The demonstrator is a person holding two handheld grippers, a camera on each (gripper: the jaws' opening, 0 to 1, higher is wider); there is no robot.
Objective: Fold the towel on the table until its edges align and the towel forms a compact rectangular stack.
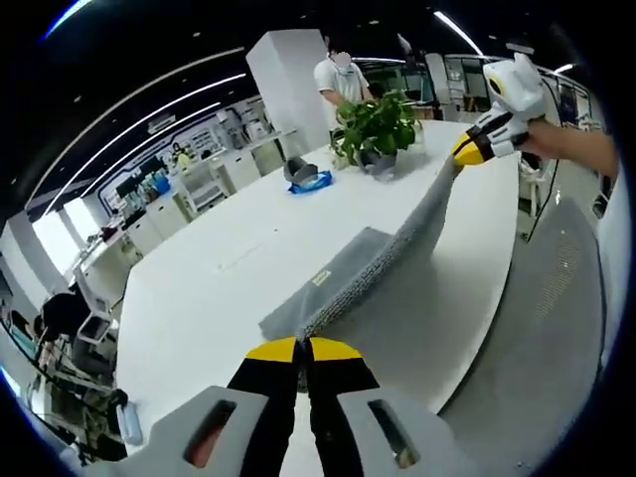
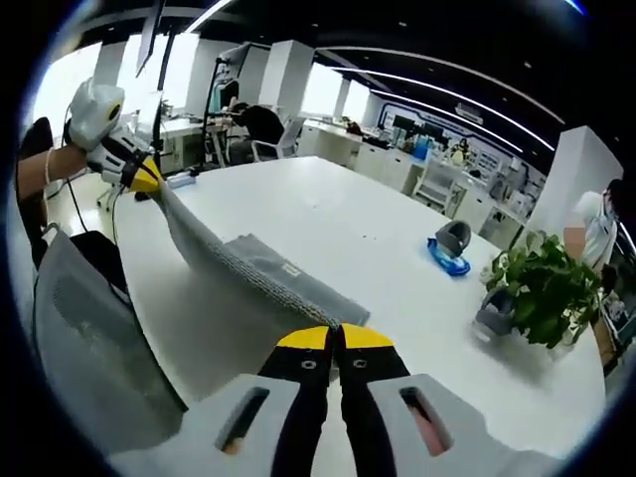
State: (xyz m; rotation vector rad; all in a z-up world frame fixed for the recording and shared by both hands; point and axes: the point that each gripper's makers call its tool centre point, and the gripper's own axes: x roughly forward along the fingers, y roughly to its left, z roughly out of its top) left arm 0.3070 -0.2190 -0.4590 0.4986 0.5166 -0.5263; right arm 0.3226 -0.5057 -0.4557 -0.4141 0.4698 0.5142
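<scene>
We hold the grey towel (image 1: 378, 268) by two corners, the left tool (image 1: 303, 350) pinched shut on the near one at 6 o'clock in the left gripper view and the right tool (image 2: 333, 338) clamped on the other, the edge stretched taut between them above the white surface (image 1: 229, 268), the rest trailing onto it. To fold well, we should keep equal tension, carry both corners over together, and lay them square on the far edge, clear of the potted plant (image 1: 376, 129).

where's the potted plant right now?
The potted plant stands at the table's far end in the left gripper view, beside a blue item; in the right gripper view it is at far right.
</scene>
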